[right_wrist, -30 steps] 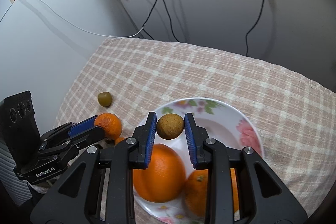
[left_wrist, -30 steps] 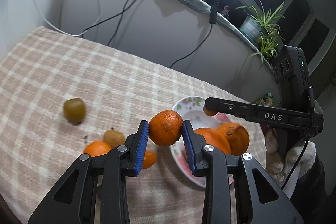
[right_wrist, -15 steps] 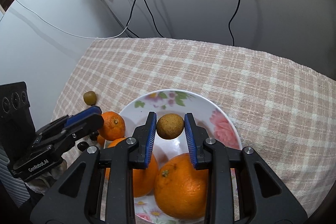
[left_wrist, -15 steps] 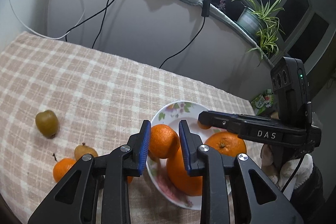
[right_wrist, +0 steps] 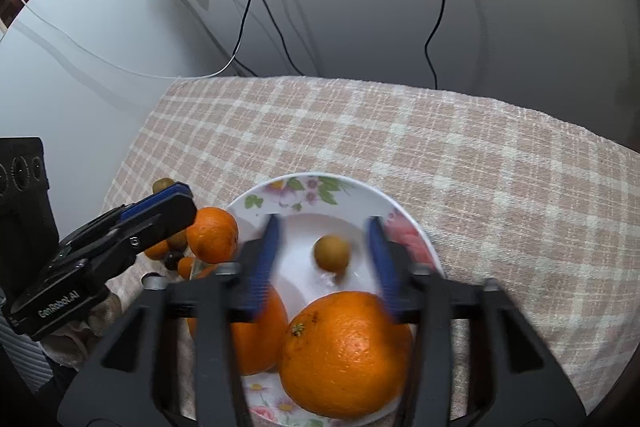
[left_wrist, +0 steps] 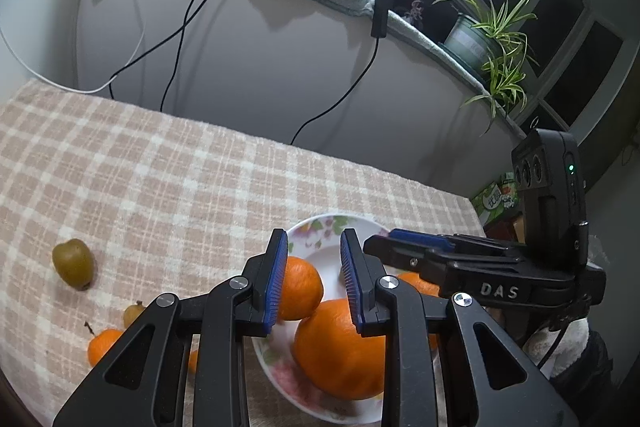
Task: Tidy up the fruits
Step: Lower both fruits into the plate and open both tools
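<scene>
Right claw (right_wrist: 322, 251) gapes, small brown fruit (right_wrist: 331, 253) free over the plate (right_wrist: 416, 239); left claw (left_wrist: 313, 275) looks loosened, tangerine (left_wrist: 300, 287) at its nine o'clock pad, apparently being released.

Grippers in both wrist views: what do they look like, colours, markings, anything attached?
Both are matte black plastic with silver screws and ribbed blue finger pads. The left gripper reads "GenRobot.AI" in white on its side, seen from the right wrist view. The right gripper reads "DAS" and carries a black camera block with a lit green LED and a thin black cable below.
</scene>
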Demonstrator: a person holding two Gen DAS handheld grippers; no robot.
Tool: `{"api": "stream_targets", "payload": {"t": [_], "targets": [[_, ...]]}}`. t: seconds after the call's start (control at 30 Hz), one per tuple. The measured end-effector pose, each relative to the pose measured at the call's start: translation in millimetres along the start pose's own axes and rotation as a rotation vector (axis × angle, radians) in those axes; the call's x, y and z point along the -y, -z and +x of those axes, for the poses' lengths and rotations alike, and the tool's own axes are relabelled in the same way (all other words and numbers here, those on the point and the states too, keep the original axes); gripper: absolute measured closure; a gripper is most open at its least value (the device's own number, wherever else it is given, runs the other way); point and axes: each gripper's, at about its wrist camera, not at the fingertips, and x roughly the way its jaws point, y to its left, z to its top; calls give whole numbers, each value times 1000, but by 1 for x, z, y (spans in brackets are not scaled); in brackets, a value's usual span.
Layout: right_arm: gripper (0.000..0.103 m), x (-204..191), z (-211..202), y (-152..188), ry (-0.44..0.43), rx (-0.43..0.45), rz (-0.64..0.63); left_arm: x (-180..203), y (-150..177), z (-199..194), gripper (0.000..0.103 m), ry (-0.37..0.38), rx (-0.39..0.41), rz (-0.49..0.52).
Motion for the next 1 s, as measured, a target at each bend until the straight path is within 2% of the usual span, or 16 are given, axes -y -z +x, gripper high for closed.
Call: {"api": "stream_targets", "payload": {"t": [0.27,0.5,0.67,1.0], "targets": [[34,1,-7,-2,-7,25,8,1,-2,-8,75,-16,20,14],[26,-4,-7,-1,-7,32,11,2,1,-12,45,-31,17,32],[21,-8,-10,0,-9,37,3,1,3,-18,40,-49,21,41],[21,-34,-18,4,-45,55,-75,-31,3,-48,40,-121,70,21]]}}
